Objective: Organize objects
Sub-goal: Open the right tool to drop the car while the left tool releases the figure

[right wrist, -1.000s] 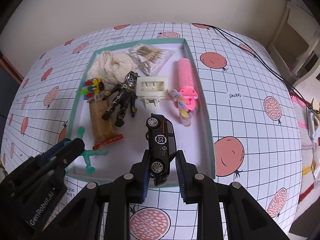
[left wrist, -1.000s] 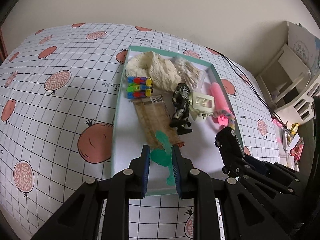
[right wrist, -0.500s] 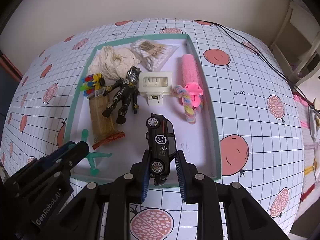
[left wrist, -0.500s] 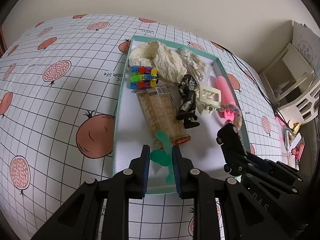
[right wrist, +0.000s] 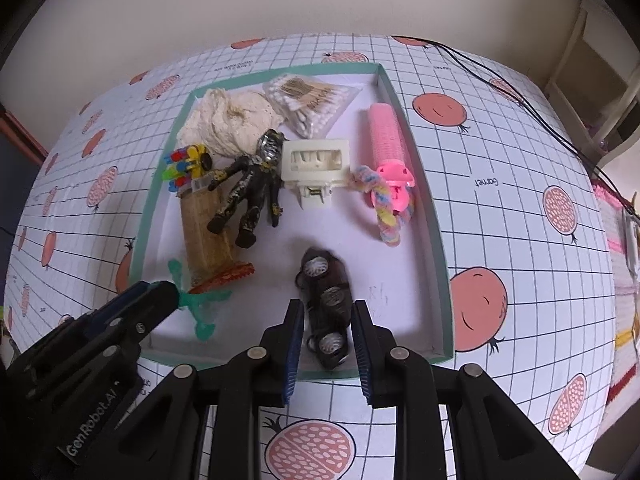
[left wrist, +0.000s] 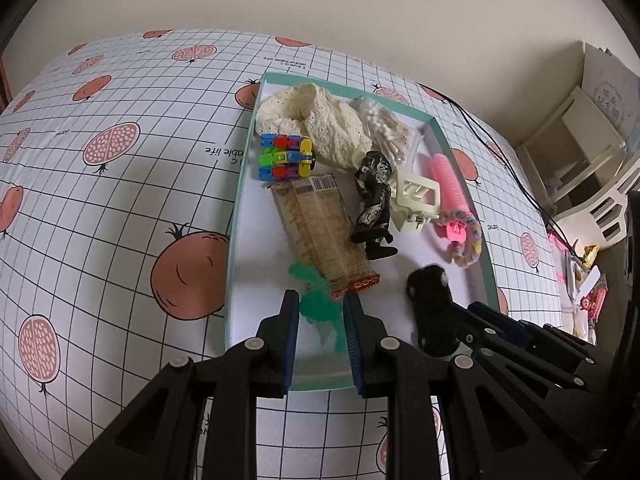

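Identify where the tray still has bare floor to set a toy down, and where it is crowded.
Bare floor lies in the tray between the black toy car and the right wall, below the pink roller. A smaller patch sits between car and snack packet. The far end, around the cream cloth, is crowded.

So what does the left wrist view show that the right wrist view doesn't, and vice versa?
Only the left wrist view shows the left gripper astride the green figure. Only the right wrist view shows the toy car tipped wheels-up between the right gripper fingers. Both show the teal tray, black action figure, cream clip and pink roller.
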